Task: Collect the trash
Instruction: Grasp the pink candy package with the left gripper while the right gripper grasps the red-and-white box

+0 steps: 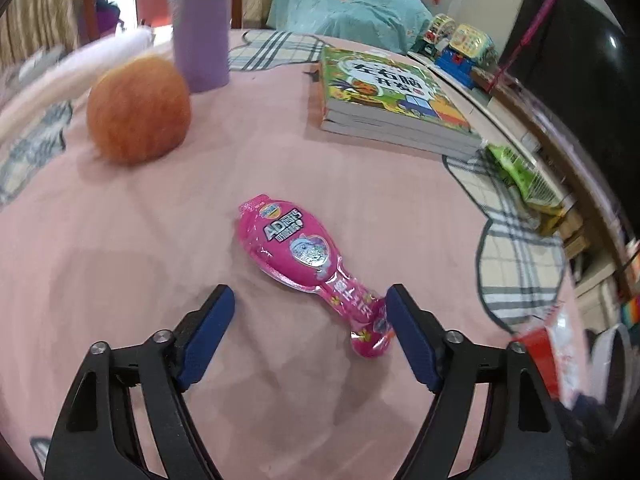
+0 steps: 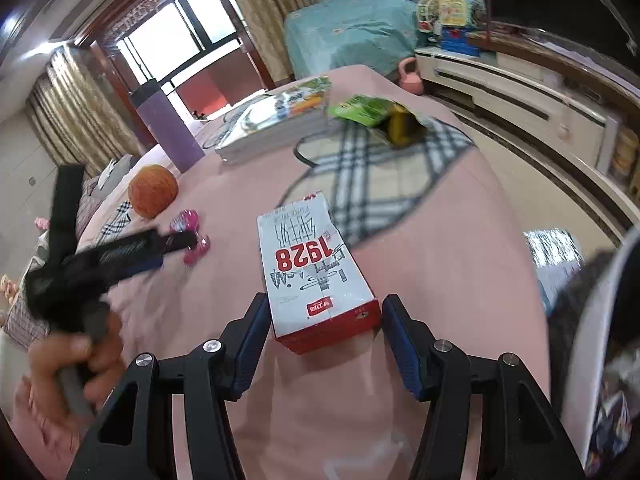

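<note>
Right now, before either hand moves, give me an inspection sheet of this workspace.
Surface: pink tablecloth with plaid patches.
Job's things: pink snack wrapper lying flat; red-and-white carton lying flat; green snack bag near the far edge.
Clutter: apple, purple tumbler, stack of books.
Grippers: left gripper open, jaws astride the wrapper's narrow end; right gripper open, jaws flanking the carton's near end.
Cables: nothing seen.
Surroundings: teal-covered furniture, window, curtains, toys on a cabinet.
</note>
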`<state>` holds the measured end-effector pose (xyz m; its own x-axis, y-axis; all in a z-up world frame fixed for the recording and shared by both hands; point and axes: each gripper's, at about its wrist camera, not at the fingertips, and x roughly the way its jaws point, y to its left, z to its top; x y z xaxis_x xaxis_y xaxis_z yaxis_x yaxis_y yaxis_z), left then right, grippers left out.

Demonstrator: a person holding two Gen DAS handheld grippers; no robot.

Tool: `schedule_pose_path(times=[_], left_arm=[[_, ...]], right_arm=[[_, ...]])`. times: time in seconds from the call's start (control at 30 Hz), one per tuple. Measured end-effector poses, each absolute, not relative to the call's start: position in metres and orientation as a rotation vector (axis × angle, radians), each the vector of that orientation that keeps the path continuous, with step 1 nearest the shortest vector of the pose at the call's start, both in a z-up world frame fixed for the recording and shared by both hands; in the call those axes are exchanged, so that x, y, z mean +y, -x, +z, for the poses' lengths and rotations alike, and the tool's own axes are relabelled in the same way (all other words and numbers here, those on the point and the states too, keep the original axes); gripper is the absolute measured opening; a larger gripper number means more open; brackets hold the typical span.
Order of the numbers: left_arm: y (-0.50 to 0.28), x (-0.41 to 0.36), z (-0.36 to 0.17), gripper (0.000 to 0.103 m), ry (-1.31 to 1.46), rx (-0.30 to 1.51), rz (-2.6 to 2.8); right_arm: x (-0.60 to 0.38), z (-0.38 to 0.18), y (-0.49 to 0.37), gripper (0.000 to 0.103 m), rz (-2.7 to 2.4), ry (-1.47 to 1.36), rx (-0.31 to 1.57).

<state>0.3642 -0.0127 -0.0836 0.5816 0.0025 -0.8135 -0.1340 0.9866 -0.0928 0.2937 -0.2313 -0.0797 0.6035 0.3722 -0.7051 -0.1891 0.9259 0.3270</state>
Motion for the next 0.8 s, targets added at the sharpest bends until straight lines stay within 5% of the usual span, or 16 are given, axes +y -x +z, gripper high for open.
schedule_pose_path(times=[0.2,0.6,0.73,0.8], left_arm=[[-0.354,-0.022,-0.081,0.021,0.095,0.925,-0.023],[-0.261,-0.018,-0.074,0.011,0.138,1.040,-0.408],[-0.241,-0.018,-0.074,0.017,0.144,1.050,-0.390],[-0.242,-0.017,-0.073,0.023,0.159,1.052,-0.367]], right_arm=[[-0.232,-0.079,-0.279,0.061,0.288,-0.237,0.849],[-0.227,-0.081,-0.260,0.061,0.264,-0.219,0.836],[-0.225,-0.081,-0.250,0.061,0.266,-0.218,0.829],[-0.224,-0.079,-0.248,0.072,0.269,-0.217,0.821]])
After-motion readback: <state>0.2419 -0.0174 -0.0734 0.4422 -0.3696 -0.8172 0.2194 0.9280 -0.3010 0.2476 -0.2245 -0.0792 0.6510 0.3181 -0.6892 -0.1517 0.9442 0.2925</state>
